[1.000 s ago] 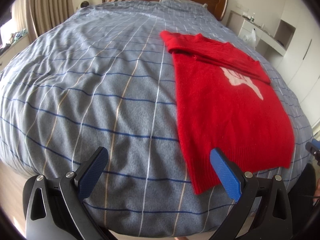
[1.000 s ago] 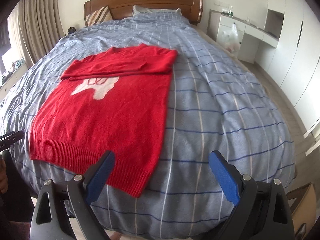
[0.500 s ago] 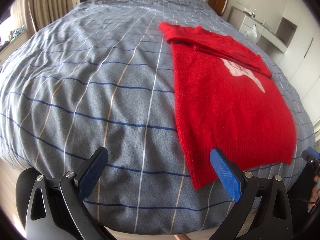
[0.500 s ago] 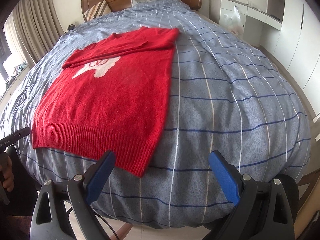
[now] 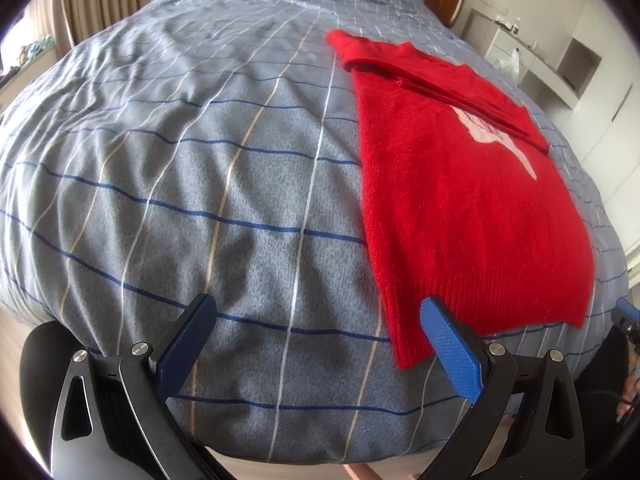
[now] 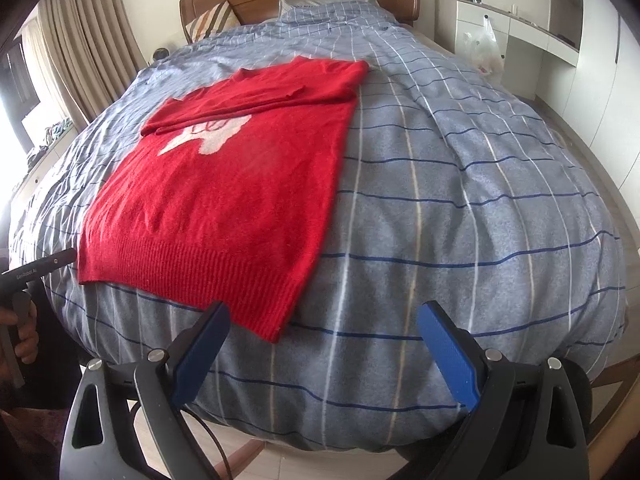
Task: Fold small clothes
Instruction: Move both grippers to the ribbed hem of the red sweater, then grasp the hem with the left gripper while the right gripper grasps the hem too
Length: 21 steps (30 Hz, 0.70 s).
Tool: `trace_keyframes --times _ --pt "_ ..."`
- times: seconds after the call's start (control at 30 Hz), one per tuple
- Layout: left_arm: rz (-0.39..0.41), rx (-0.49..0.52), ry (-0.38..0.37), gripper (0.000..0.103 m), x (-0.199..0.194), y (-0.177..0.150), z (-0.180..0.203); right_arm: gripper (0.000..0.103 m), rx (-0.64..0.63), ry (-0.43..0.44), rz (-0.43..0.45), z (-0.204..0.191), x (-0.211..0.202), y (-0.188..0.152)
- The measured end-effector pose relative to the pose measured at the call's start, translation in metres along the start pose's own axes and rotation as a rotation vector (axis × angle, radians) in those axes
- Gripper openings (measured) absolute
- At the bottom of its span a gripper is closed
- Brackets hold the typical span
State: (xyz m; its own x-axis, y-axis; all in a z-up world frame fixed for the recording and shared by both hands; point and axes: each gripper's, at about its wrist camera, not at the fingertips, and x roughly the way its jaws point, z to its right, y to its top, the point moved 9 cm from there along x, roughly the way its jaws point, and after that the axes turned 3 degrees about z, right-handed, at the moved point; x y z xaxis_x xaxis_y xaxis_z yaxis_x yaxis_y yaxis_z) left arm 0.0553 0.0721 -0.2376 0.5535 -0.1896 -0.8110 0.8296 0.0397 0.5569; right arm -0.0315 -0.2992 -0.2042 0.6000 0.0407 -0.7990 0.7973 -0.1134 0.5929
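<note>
**Both tools poised at the hem of one sweater**

We hold the left tool (image 5: 316,344) and the right tool (image 6: 320,344) low over the near edge of the bed (image 5: 160,184), each with its jaws spread wide and nothing between them. We judge this is so each can close on a hem corner for the next fold.

The sweater (image 6: 240,184) lies flat on the bed ahead of both tools. From the left tool it sits ahead and to the right, its near hem corner just in front of that tool's right finger (image 5: 450,344). From the right tool it sits ahead and to the left, its other hem corner just beyond that tool's left finger (image 6: 202,344). So the tools flank the hem, one per corner. Whether either finger touches the knit we cannot tell.

The sleeves (image 6: 256,92) lie folded across the chest at the far end, partly covering the white motif (image 6: 208,136). We take that as the garment squared into a rectangle, ready to be doubled from hem toward collar.

Counted: one sweater, two tools, four blue fingers, one bed. At the headboard we see two pillows: a striped one (image 6: 214,20) and a pale one (image 6: 320,0). One plastic bag (image 6: 482,46) hangs by the white cabinets, far right of the right tool.
</note>
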Motion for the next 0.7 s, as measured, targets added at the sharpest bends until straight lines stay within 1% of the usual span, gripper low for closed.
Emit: trace_keyframes --times 0.03,0.07,0.13,0.17,0.2,0.23,0.27,0.3,0.37,0.43,0.53,0.57,0.6,0.63,0.67,0.7 --pt "-0.010 -0.015 -0.012 0.102 0.003 -0.002 0.000 0.094 0.008 0.023 -0.017 0.000 0.002 -0.001" --pt "-0.022 -0.027 -0.026 0.101 0.006 -0.004 0.000 0.094 0.030 0.072 -0.036 -0.003 0.005 -0.002" --pt "-0.032 -0.034 -0.052 0.100 0.008 -0.006 0.004 0.093 0.095 0.202 -0.082 -0.013 0.015 -0.006" --pt "-0.032 -0.031 -0.064 0.097 0.008 -0.007 0.007 0.092 0.134 0.253 -0.109 -0.018 0.022 -0.009" --pt "-0.032 -0.023 -0.073 0.092 0.008 -0.007 0.011 0.085 0.168 0.293 -0.133 -0.022 0.028 -0.012" --pt "-0.037 -0.010 -0.081 0.081 0.007 -0.008 0.014 0.076 0.192 0.322 -0.153 -0.026 0.034 -0.014" --pt "-0.047 0.004 -0.084 0.073 0.007 -0.009 0.018 0.071 0.206 0.331 -0.168 -0.028 0.041 -0.016" --pt "-0.053 0.015 -0.087 0.071 0.006 -0.010 0.020 0.064 0.216 0.332 -0.177 -0.029 0.045 -0.017" --pt "-0.055 0.024 -0.108 0.061 0.003 -0.011 0.025 0.057 0.227 0.346 -0.189 -0.034 0.051 -0.019" --pt "-0.067 0.024 -0.134 0.056 0.002 -0.012 0.029 0.046 0.223 0.368 -0.191 -0.039 0.050 -0.018" --pt "-0.070 0.018 -0.166 0.055 0.002 -0.012 0.035 0.045 0.203 0.373 -0.174 -0.044 0.045 -0.013" --pt "-0.072 0.019 -0.170 0.046 0.004 -0.012 0.037 0.045 0.208 0.375 -0.174 -0.043 0.046 -0.013" --pt "-0.078 0.024 -0.177 0.034 0.006 -0.013 0.040 0.043 0.217 0.378 -0.180 -0.043 0.048 -0.012" --pt "-0.089 0.031 -0.193 0.007 0.008 -0.013 0.044 0.031 0.221 0.379 -0.187 -0.043 0.052 -0.012" --pt "-0.096 0.040 -0.203 0.004 0.009 -0.014 0.048 0.020 0.213 0.370 -0.194 -0.042 0.054 -0.013" --pt "-0.088 0.051 -0.195 0.003 0.007 -0.014 0.050 0.005 0.205 0.349 -0.201 -0.039 0.056 -0.015"
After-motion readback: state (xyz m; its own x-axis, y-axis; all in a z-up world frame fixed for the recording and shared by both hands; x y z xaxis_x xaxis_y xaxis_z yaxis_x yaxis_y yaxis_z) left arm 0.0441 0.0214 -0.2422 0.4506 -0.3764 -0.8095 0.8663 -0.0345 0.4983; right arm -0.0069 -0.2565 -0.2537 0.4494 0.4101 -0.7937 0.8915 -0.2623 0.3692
